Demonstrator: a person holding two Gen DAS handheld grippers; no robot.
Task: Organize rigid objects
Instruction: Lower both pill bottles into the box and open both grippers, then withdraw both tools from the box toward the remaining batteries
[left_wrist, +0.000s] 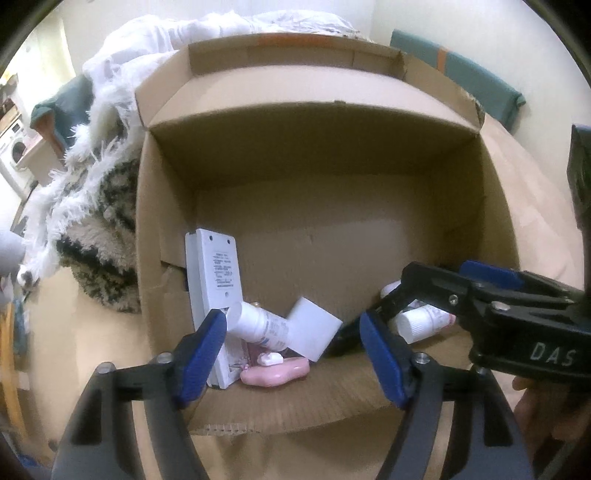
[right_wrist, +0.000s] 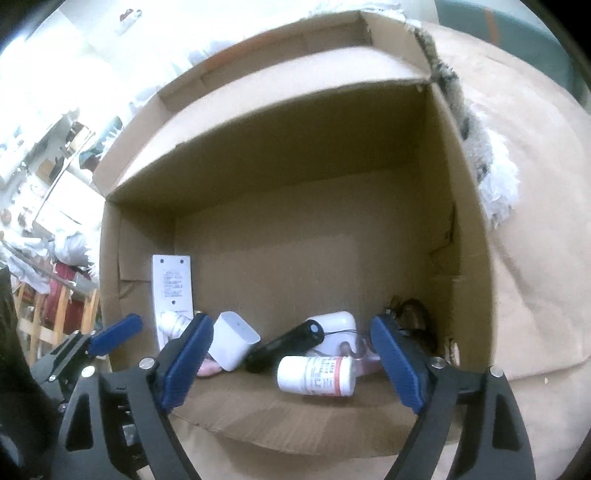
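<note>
Cardboard box (left_wrist: 314, 221) is our landmark, open toward us. At its left wall we see white remote (left_wrist: 214, 280) standing upright. Right of that, white bottle (left_wrist: 258, 325) lies tilted over pink item (left_wrist: 275, 371). White cube (right_wrist: 234, 339) next, then black device (right_wrist: 284, 343) leaning at box middle. Toward right wall, labelled pill bottle (right_wrist: 316, 374) lies on side. Our left gripper (left_wrist: 293, 343) gapes at box mouth, empty; right gripper (right_wrist: 291, 362) likewise spread, holding nothing.
</note>
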